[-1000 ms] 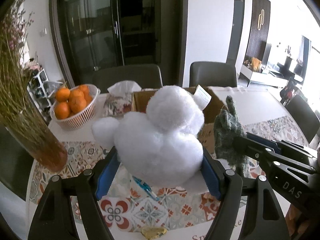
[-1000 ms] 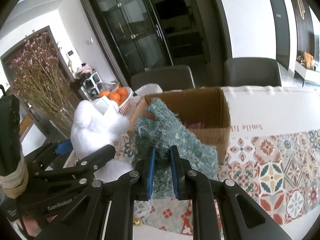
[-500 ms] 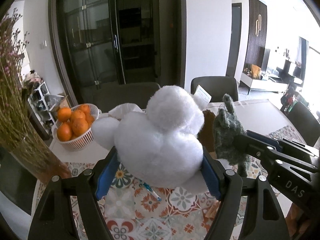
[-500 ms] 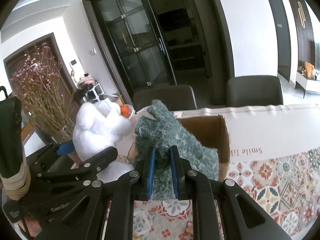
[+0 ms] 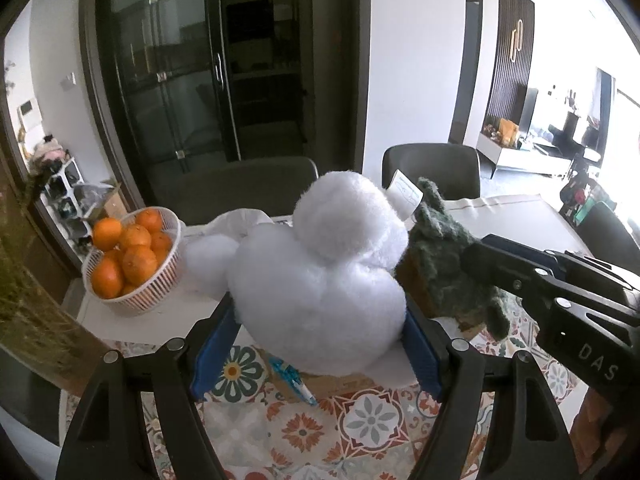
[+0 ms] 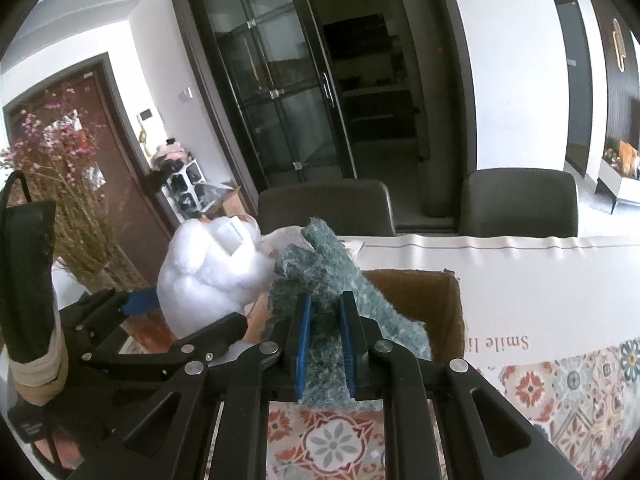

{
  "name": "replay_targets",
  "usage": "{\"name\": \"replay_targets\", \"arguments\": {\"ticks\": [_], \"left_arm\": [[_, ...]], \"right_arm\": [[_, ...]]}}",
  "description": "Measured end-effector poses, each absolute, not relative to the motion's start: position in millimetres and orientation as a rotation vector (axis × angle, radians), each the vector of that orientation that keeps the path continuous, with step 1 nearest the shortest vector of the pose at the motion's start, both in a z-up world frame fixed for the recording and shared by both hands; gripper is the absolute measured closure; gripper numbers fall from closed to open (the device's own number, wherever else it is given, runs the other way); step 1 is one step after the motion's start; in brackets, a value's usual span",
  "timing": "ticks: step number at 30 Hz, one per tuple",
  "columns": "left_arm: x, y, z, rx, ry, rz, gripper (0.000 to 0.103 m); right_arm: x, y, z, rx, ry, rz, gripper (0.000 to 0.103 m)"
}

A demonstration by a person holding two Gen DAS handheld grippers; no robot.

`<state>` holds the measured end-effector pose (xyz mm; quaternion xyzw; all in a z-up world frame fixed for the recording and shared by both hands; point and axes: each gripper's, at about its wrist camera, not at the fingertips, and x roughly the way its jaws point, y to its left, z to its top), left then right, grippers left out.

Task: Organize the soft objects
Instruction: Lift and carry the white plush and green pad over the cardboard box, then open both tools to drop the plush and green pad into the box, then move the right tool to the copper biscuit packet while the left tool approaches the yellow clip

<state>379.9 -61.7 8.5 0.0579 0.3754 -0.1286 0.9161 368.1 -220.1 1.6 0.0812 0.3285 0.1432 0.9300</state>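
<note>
My left gripper (image 5: pixel 316 344) is shut on a fluffy white plush toy (image 5: pixel 320 276) with a paper tag and holds it up above the table. My right gripper (image 6: pixel 324 340) is shut on a grey-green fuzzy soft toy (image 6: pixel 320 276) and holds it in the air over the near wall of an open cardboard box (image 6: pixel 424 300). The two toys are side by side, almost touching. In the left wrist view the green toy (image 5: pixel 444 264) and the right gripper (image 5: pixel 532 280) are to the right of the white plush, and the box is mostly hidden behind both.
A white basket of oranges (image 5: pixel 128 260) stands at the back left of the table. A vase of dried flowers (image 6: pixel 68 216) is at the left. A pen (image 5: pixel 292 376) lies on the patterned tablecloth (image 5: pixel 360 420). Two dark chairs (image 6: pixel 520 200) stand behind the table.
Both grippers have risen with their toys. The table and box have dropped lower in both views and the box is now mostly below and behind the toys.
</note>
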Motion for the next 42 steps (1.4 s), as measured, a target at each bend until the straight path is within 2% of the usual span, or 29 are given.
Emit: {"name": "replay_targets", "arguments": {"ticks": [11, 14, 17, 19, 27, 36, 42], "left_arm": [[432, -77, -36, 0.163, 0.880, -0.272, 0.025], [440, -86, -47, 0.212, 0.913, -0.264, 0.022], [441, -96, -55, 0.251, 0.930, -0.264, 0.019], [441, -99, -55, 0.256, 0.926, -0.260, 0.010], [425, -91, -44, 0.240, 0.907, -0.211, 0.007], [384, -74, -32, 0.197, 0.914, -0.127, 0.003], [358, -65, -31, 0.172, 0.930, -0.099, 0.003]], "right_arm": [[418, -225, -39, 0.177, 0.795, 0.265, 0.090], [422, -230, -47, 0.201, 0.815, 0.239, 0.086], [421, -236, -52, 0.214, 0.837, 0.205, 0.075], [419, -239, -53, 0.212, 0.838, 0.176, 0.065], [403, -251, -46, 0.200, 0.836, 0.094, 0.044], [376, -250, -43, 0.181, 0.885, 0.086, 0.034], [353, -242, -46, 0.148, 0.928, 0.101, 0.031]]}}
